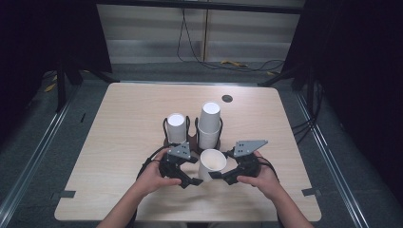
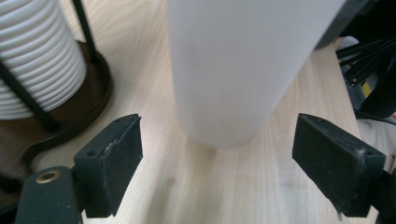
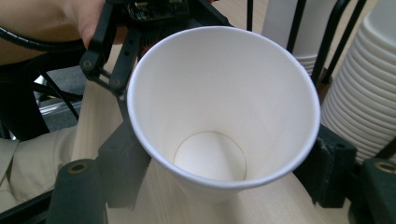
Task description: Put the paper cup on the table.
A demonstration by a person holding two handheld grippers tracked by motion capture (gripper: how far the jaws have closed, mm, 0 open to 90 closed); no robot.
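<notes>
At the near middle of the worktop [image 1: 119, 123], one white paper cup [image 1: 212, 163], mouth up and tilted slightly, sits between the two claws. Right claw [image 1: 219, 175]: held in the person's right hand [image 1: 263, 176], reaching in from the cup's right; in the right gripper view its two black jaws press on opposite sides of the cup's wall [image 3: 224, 102], low down under the rim, gripping the cup, whose empty inside and round bottom face that camera. Left claw [image 1: 194, 181]: held in the person's left hand [image 1: 152, 178], lying just to the cup's left; in the left gripper view its jaws stand wide apart, with the cup's lower wall [image 2: 238, 70] ahead of and between them, the pads clear of it on both sides, so it holds nothing. The cup's base hangs close above the pale wood in that view; whether it touches the worktop cannot be told. Behind the cup, toward the far side: two black wire holders on dark round bases, each carrying nested white cups. Left stack [image 1: 176, 127]: the shorter, directly behind the left claw; its ribbed rims show at the left edge of the left gripper view. Right stack [image 1: 209, 124]: the taller, leaning a little, directly behind the held cup and near it. A small dark round hole [image 1: 227, 99] lies in the worktop farther back. Cables trail across the floor beyond the far edge.
</notes>
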